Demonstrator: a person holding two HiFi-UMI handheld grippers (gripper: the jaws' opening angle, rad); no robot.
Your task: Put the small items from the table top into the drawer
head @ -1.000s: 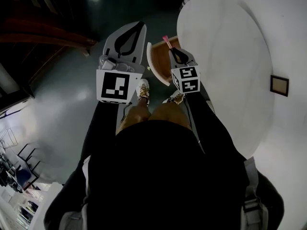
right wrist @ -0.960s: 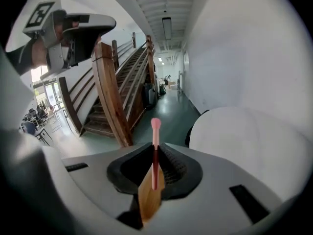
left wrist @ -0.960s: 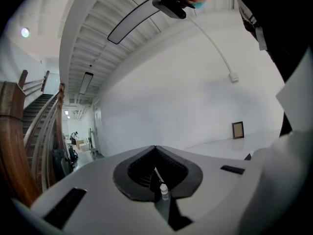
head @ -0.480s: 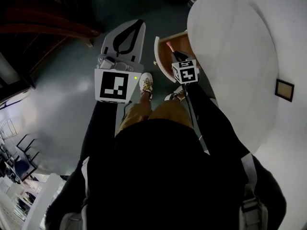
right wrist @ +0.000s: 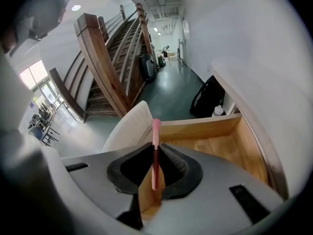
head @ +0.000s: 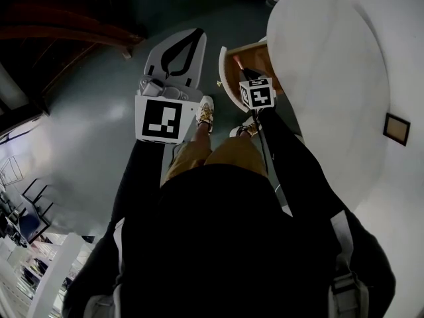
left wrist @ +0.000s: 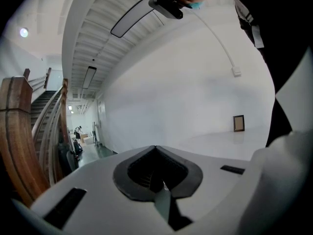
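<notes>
My right gripper (head: 242, 70) is shut on a thin pink stick (head: 236, 61) whose tip pokes out past the jaws. It hangs over the open wooden drawer (head: 262, 53), just inside the drawer's white front panel (head: 227, 78). In the right gripper view the stick (right wrist: 155, 131) stands upright between the pads, with the drawer's bare wooden floor (right wrist: 220, 148) beyond it and the white front (right wrist: 128, 127) to the left. My left gripper (head: 193, 36) is held up to the left of the drawer, shut and holding nothing; its closed tips (left wrist: 155, 149) face a white wall.
The round white table top (head: 331, 85) lies to the right of the drawer. A black bag (right wrist: 208, 98) and a bottle (right wrist: 218, 111) sit on the floor past the drawer. A wooden staircase (right wrist: 110, 58) rises on the left. The person's shoes (head: 206, 112) show below the grippers.
My right gripper has moved forward and lower with the pink stick, from the drawer's front edge to over its inside. The left gripper has barely moved.
</notes>
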